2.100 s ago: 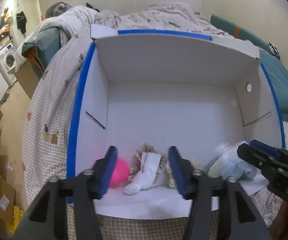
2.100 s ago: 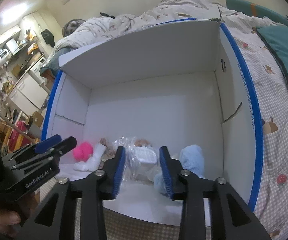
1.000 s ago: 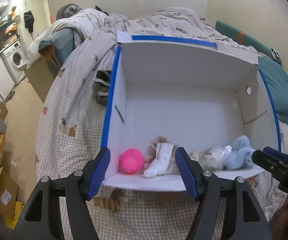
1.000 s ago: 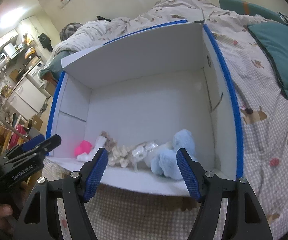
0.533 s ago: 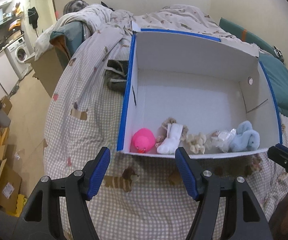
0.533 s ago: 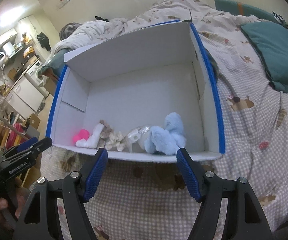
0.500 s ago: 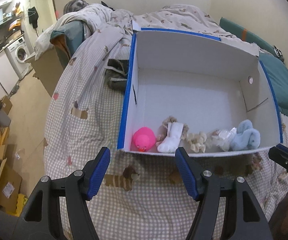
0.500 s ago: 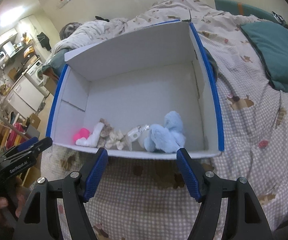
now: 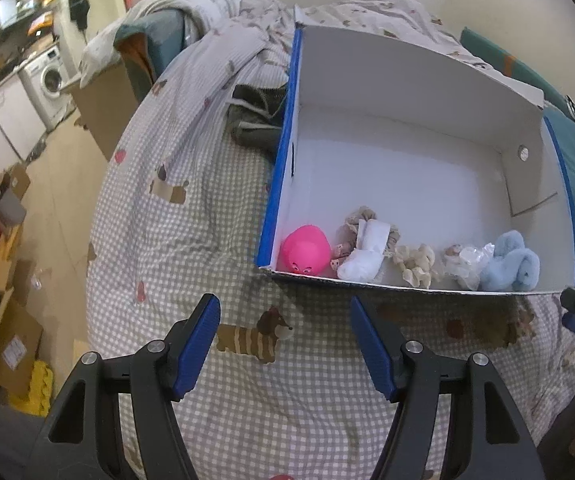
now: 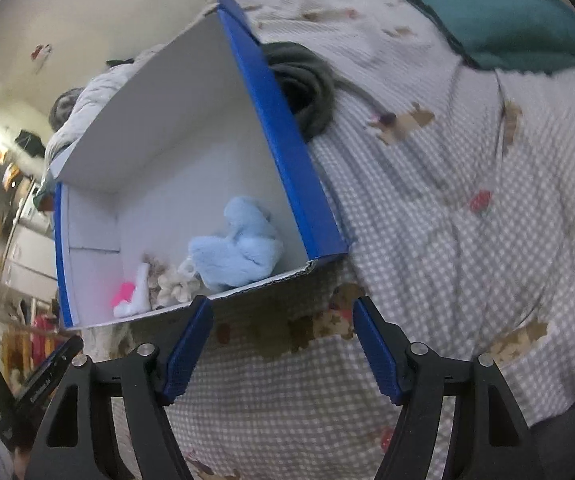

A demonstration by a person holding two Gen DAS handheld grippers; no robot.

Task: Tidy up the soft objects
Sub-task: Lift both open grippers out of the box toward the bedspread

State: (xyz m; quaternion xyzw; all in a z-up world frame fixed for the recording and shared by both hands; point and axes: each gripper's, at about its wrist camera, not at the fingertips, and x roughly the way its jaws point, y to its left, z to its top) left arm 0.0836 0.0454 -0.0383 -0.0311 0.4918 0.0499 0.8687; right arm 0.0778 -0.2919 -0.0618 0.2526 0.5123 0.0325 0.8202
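Toys lie in a row along the near wall inside the box (image 9: 407, 168), a white carton with blue-taped rims resting on the checked quilt (image 9: 191, 216). Reading across in the left wrist view: pink duck (image 9: 304, 249) in the corner at 9 o'clock, white sock (image 9: 363, 258) just beside it and overlapping a frilled doll (image 9: 361, 216), beige scrunchie (image 9: 415, 266), a clear-wrapped item (image 9: 465, 262), and blue plush (image 9: 511, 262) at 3 o'clock, touching the wrap. Left gripper (image 9: 285, 346) hangs over the quilt short of the box, jaws spread, nothing between them. Right gripper (image 10: 281, 350) sits over the quilt at the box's near corner, jaws opening and empty; that view is blurred. Dark clothing (image 9: 255, 116) lies against the box's outer wall at 10 o'clock, and a grey coil (image 10: 307, 88) against the opposite outer wall. Teal pillow (image 10: 499, 12) lies at 1 o'clock in the right wrist view. Washing machine (image 9: 45, 84) stands well apart at 10 o'clock.
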